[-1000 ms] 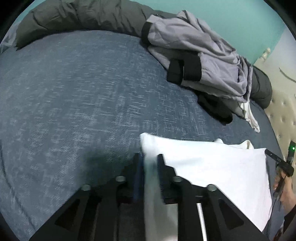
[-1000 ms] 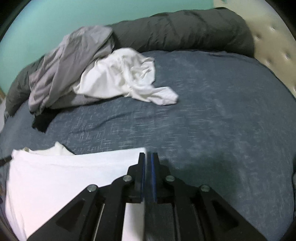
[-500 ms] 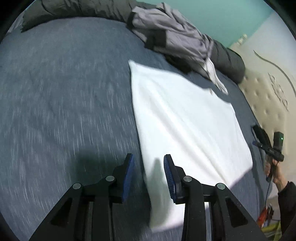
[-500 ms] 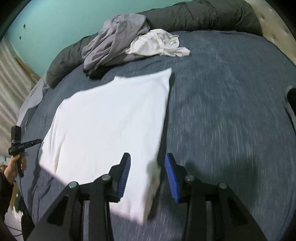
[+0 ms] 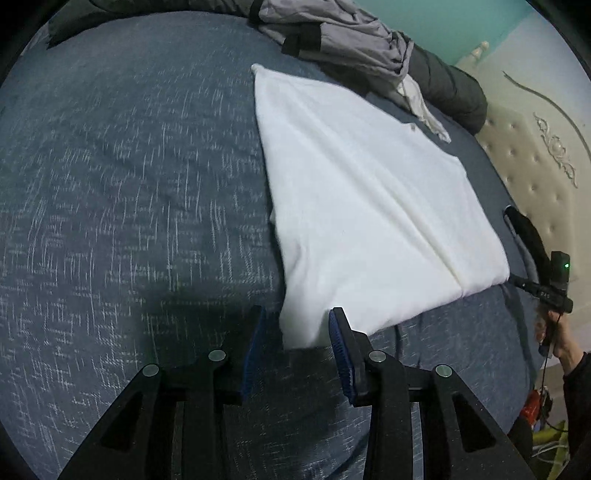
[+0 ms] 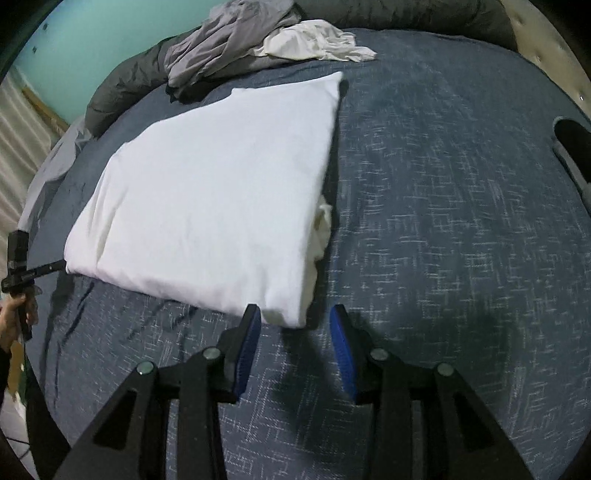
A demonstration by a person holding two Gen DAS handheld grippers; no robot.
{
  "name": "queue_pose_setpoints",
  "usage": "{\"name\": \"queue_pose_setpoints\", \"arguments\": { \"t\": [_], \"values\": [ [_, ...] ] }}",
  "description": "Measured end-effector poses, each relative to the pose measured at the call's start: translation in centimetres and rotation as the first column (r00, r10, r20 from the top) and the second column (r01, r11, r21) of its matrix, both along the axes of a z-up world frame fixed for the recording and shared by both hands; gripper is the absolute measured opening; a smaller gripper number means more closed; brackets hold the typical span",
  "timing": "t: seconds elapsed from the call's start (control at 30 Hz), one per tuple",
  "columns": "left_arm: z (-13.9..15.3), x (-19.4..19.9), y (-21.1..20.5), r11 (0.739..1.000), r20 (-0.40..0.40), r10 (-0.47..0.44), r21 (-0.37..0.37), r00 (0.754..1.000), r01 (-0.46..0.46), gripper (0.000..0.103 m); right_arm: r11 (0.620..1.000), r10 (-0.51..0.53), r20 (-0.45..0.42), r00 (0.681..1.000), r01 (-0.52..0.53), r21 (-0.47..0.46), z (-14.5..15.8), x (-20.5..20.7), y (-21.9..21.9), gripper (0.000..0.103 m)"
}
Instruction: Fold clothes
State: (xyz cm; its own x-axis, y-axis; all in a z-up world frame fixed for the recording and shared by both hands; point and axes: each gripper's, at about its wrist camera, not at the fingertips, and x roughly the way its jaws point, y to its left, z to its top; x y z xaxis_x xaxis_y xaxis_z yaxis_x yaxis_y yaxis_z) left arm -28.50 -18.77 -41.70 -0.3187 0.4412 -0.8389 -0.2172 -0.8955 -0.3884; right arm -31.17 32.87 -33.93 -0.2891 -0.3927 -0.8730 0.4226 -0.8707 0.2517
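A white garment (image 5: 369, 206) lies folded in a flat rectangle on the blue bedspread (image 5: 129, 184). My left gripper (image 5: 295, 332) stands open at its near left corner; the cloth tip lies loose between the blue pads (image 5: 255, 339). In the right wrist view the same garment (image 6: 214, 192) shows a thicker folded edge on its right side. My right gripper (image 6: 295, 328) is open just short of the near right corner, pads clear of the cloth. Each view catches the other gripper's body in a hand at the picture's edge (image 5: 546, 291) (image 6: 22, 269).
A heap of grey clothes (image 5: 332, 40) and a crumpled white garment (image 6: 317, 44) sit at the far side against a dark rolled duvet (image 6: 406, 14). A tufted cream headboard (image 5: 535, 166) bounds the bed on the right. Bare bedspread (image 6: 461, 203) flanks the garment.
Both grippers were shut on the white cloth's edge a second ago. They let go and drew back toward me; the garment now lies spread flat ahead.
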Motion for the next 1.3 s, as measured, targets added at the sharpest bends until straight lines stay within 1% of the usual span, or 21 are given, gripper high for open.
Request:
{"name": "queue_pose_setpoints", "arguments": {
  "t": [0.17,0.2,0.23,0.27,0.3,0.33,0.4,0.53,0.67,0.73,0.97,1.1,1.17,1.23,1.3],
  "values": [
    [-0.8,0.5,0.6,0.999,-0.004,-0.027,-0.031,1.000,0.026,0.038,0.999,0.047,-0.019,0.999,-0.046,0.028,-0.6,0.2,-1.6,0.039],
    [-0.8,0.5,0.8,0.999,-0.006,-0.035,-0.037,0.999,0.035,0.038,0.998,0.053,-0.022,0.998,-0.052,0.035,-0.8,0.2,-1.8,0.033],
    [-0.9,0.5,1.1,0.998,-0.008,-0.044,-0.044,0.999,0.043,0.036,0.997,0.059,-0.026,0.998,-0.058,0.043,-0.9,0.2,-2.1,0.022],
    [-0.9,0.5,1.3,0.997,-0.010,-0.052,-0.050,0.999,0.051,0.028,0.997,0.065,-0.029,0.997,-0.064,0.050,-1.0,0.1,-2.3,0.016],
    [-1.0,0.5,1.5,0.997,-0.012,-0.059,-0.057,0.998,0.058,0.012,0.997,0.062,-0.036,0.997,-0.060,0.053,-1.0,0.1,-2.4,0.009],
    [-0.9,0.6,1.6,0.996,-0.016,-0.062,-0.064,0.998,0.061,0.009,0.997,0.059,-0.043,0.997,-0.057,0.055,-0.9,0.0,-2.4,0.006],
    [-0.7,0.6,1.8,0.995,-0.028,-0.054,-0.080,0.998,0.052,0.006,0.999,0.037,-0.063,0.997,-0.035,0.040,-0.3,-0.1,-1.9,0.005],
    [0.5,0.7,1.5,0.990,-0.077,-0.032,-0.138,0.997,0.022,0.004,1.000,-0.005,-0.100,0.995,0.007,0.017,1.2,-0.5,-0.8,0.004],
    [1.6,0.3,0.6,0.991,-0.090,-0.009,-0.131,0.996,-0.003,0.004,0.999,-0.038,-0.123,0.992,0.037,-0.017,3.0,-0.8,0.2,0.003],
    [1.9,0.2,0.5,0.991,-0.091,-0.010,-0.136,0.996,-0.003,0.004,0.998,-0.055,-0.126,0.990,0.052,-0.026,3.4,-0.9,0.7,0.002],
    [1.3,0.2,-0.7,0.989,-0.083,0.032,-0.138,0.996,-0.043,0.004,0.993,-0.116,-0.097,0.988,0.115,-0.012,1.2,-1.1,2.2,0.002],
    [1.1,0.0,-1.0,0.989,-0.081,0.039,-0.138,0.996,-0.050,0.004,0.992,-0.130,-0.102,0.986,0.129,-0.011,0.9,-1.2,2.2,0.002],
    [1.2,0.0,-1.1,0.991,-0.075,0.032,-0.124,0.997,-0.042,0.004,0.992,-0.115,-0.048,0.992,0.113,-0.047,0.3,-1.4,2.2,0.002],
    [1.4,0.5,-0.6,0.992,-0.082,0.004,-0.123,0.997,-0.014,0.004,0.996,-0.086,-0.066,0.994,0.084,-0.026,0.2,-0.9,1.7,0.003],
    [1.5,1.0,-0.2,0.990,-0.088,-0.018,-0.138,0.996,0.006,0.005,0.998,-0.056,-0.084,0.995,0.056,-0.003,0.1,-0.4,1.3,0.003]
  ]
}}
